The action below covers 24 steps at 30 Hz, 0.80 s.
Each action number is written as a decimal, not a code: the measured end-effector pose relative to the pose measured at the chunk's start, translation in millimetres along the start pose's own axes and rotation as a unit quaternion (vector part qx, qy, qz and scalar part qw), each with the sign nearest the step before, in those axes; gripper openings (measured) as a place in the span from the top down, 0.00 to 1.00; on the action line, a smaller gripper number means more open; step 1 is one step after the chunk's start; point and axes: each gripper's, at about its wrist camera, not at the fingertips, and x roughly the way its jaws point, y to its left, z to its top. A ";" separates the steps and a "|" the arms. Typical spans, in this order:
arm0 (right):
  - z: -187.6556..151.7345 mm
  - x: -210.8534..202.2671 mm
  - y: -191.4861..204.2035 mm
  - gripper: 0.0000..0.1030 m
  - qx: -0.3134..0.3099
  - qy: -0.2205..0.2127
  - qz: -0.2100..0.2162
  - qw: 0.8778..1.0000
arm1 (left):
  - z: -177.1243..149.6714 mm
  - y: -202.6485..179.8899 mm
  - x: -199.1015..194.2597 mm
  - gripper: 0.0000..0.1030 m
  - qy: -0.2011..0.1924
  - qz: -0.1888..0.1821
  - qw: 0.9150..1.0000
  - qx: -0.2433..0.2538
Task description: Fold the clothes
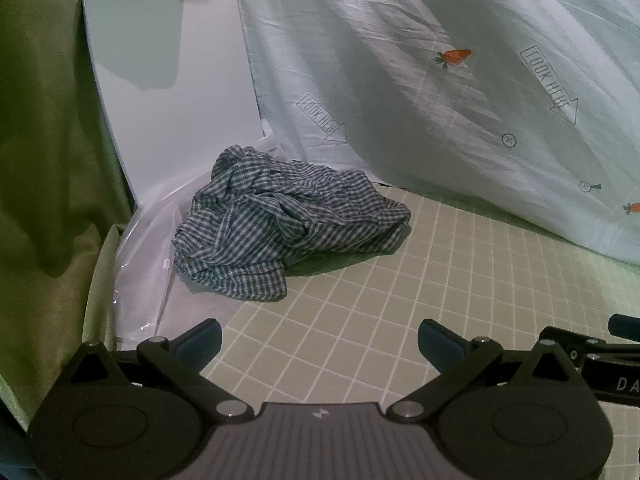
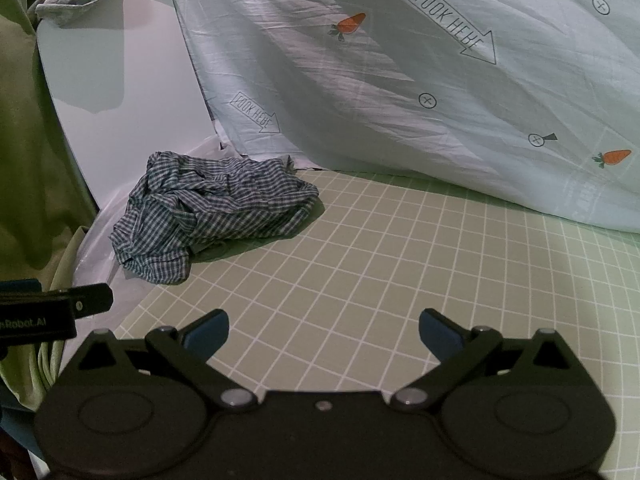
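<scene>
Lying crumpled at the far left corner of the green grid mat [image 1: 400, 300], a blue-and-white checked shirt [image 1: 288, 224] rests partly on the mat and partly on a clear plastic sheet [image 1: 148, 248] off the mat's left edge. Beyond the mat: a pale bed sheet [image 1: 420, 60] printed with carrots and arrows, draped along its far side; a white board [image 1: 168, 80] leaning at its far left corner, behind the shirt. Over the mat's near edge: left gripper [image 1: 320, 340], jaws wide apart, empty; right gripper [image 2: 324, 336], jaws wide apart, empty. Both are well apart from the shirt.
</scene>
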 end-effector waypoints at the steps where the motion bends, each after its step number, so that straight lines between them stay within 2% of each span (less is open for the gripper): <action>1: -0.1 0.2 -0.1 0.00 0.000 0.000 0.000 1.000 | 0.2 -0.1 -0.1 0.00 -0.001 0.001 1.000 0.001; 24: -2.7 4.6 -3.2 0.00 0.003 0.003 -0.003 1.000 | 0.0 -0.8 1.6 0.00 0.002 0.000 1.000 -0.001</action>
